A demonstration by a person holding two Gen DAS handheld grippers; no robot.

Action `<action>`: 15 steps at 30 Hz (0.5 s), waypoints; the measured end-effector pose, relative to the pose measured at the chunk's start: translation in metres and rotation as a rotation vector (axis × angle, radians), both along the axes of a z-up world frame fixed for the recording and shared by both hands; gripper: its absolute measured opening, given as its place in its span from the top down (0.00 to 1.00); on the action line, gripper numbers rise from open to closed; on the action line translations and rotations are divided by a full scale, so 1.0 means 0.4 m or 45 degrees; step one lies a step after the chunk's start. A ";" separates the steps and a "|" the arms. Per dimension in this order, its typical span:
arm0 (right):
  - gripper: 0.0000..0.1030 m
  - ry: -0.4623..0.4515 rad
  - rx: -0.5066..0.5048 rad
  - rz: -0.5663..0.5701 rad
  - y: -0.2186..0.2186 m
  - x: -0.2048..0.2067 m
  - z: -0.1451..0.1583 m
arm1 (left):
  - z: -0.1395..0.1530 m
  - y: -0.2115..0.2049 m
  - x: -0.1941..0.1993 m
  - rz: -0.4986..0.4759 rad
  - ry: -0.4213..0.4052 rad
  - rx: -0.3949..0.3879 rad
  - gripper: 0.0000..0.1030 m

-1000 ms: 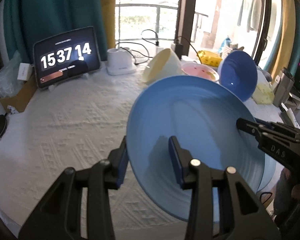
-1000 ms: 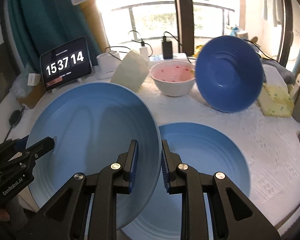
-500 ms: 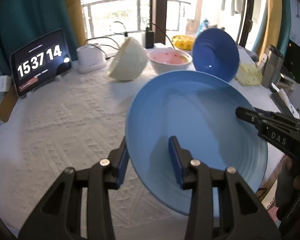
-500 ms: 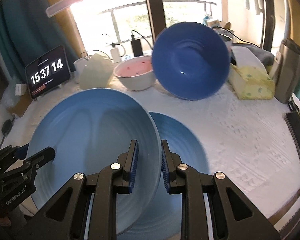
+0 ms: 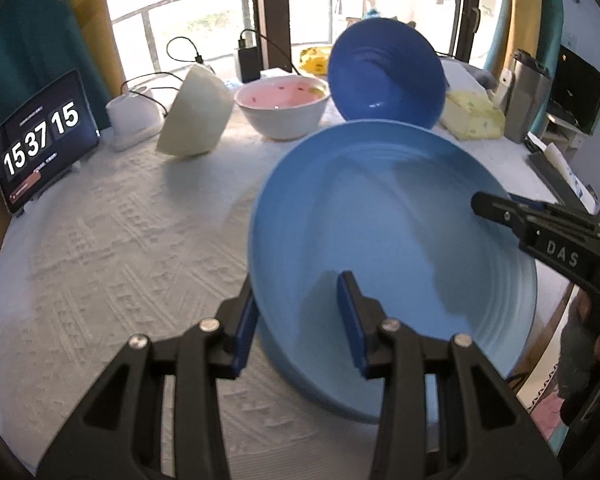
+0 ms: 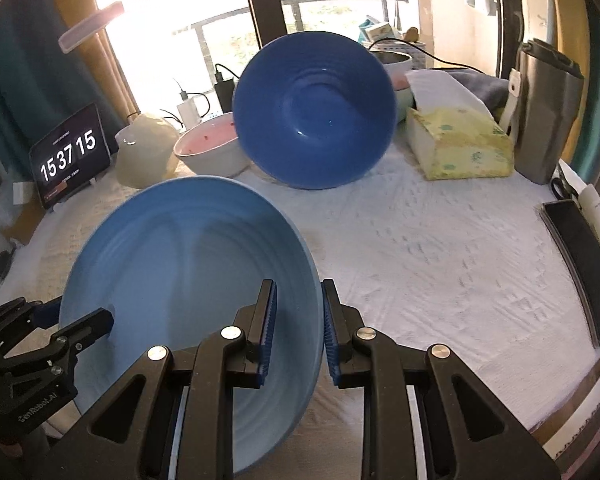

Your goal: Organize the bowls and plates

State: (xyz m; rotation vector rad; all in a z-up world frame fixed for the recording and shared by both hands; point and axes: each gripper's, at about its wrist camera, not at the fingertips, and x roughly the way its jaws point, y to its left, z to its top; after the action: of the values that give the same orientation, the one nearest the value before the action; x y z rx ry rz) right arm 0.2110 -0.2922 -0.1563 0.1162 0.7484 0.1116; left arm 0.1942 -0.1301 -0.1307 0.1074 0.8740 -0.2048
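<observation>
Since the earlier frames, the second light blue plate seen flat under the held one has gone from the right wrist view, and the clock has advanced from 15 37 14 to 15 37 15.

The light blue plate (image 5: 392,256) (image 6: 188,280) is held tilted above the white tablecloth (image 5: 120,248) (image 6: 440,264), gripped at opposite rims. The left gripper (image 5: 298,324) (image 6: 82,322) has its fingers narrowed onto the near rim, one pad behind and one inside. The right gripper (image 6: 296,332) (image 5: 496,208) is clamped on the plate's other edge, pads either side of the rim.

Beyond the plate, a dark blue bowl (image 5: 386,76) (image 6: 314,110) stands on edge, just beside a pink-lined white bowl (image 5: 282,106) (image 6: 212,146) sitting upright. A cream bowl (image 5: 196,114) (image 6: 146,152) lies tipped to the left of it. A tablet clock (image 5: 40,136) (image 6: 70,156) stands far left; a yellow tissue pack (image 6: 460,144) (image 5: 474,114) sits to the right.
</observation>
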 end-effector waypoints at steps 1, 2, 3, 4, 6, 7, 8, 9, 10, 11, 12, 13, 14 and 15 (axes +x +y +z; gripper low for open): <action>0.77 -0.003 0.001 -0.001 -0.004 -0.001 0.000 | 0.000 -0.004 0.000 -0.001 -0.001 0.003 0.61; 0.77 -0.006 0.002 0.000 -0.008 -0.002 0.002 | 0.000 -0.008 0.000 -0.001 -0.002 0.006 0.60; 0.77 -0.007 0.004 0.000 -0.010 -0.003 0.003 | 0.000 -0.010 0.001 -0.001 -0.001 0.006 0.60; 0.77 -0.009 0.005 0.000 -0.012 -0.004 0.004 | -0.001 -0.013 0.002 -0.002 0.002 0.007 0.60; 0.77 -0.010 0.014 0.006 -0.020 -0.004 0.004 | -0.004 -0.015 0.003 0.000 0.016 0.007 0.59; 0.77 -0.009 0.019 0.009 -0.022 -0.005 0.004 | -0.006 -0.014 0.004 0.000 0.023 0.010 0.59; 0.77 -0.009 0.027 0.011 -0.025 -0.006 0.003 | -0.009 -0.016 0.004 0.001 0.032 0.019 0.59; 0.77 -0.009 0.034 0.012 -0.029 -0.008 0.003 | -0.011 -0.017 0.003 0.006 0.041 0.024 0.59; 0.77 -0.011 0.037 0.012 -0.033 -0.009 0.002 | -0.013 -0.016 0.003 0.009 0.048 0.022 0.59; 0.77 -0.011 0.038 0.008 -0.036 -0.011 0.003 | -0.015 -0.015 0.002 0.013 0.055 0.018 0.58; 0.77 -0.011 0.036 0.003 -0.039 -0.013 0.003 | -0.015 -0.013 0.000 0.017 0.054 0.015 0.57; 0.76 -0.012 0.036 -0.005 -0.044 -0.015 0.003 | -0.012 -0.011 -0.003 0.020 0.045 0.007 0.56; 0.75 -0.011 0.036 -0.010 -0.048 -0.016 0.002 | -0.009 -0.009 -0.006 0.023 0.039 0.004 0.55; 0.74 -0.010 0.035 -0.016 -0.053 -0.017 0.001 | -0.005 -0.008 -0.008 0.025 0.029 0.001 0.55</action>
State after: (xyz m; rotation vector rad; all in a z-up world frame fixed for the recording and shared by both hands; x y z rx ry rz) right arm 0.2042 -0.3134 -0.1560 0.1467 0.7385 0.1107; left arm 0.1911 -0.1331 -0.1327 0.0973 0.8977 -0.1874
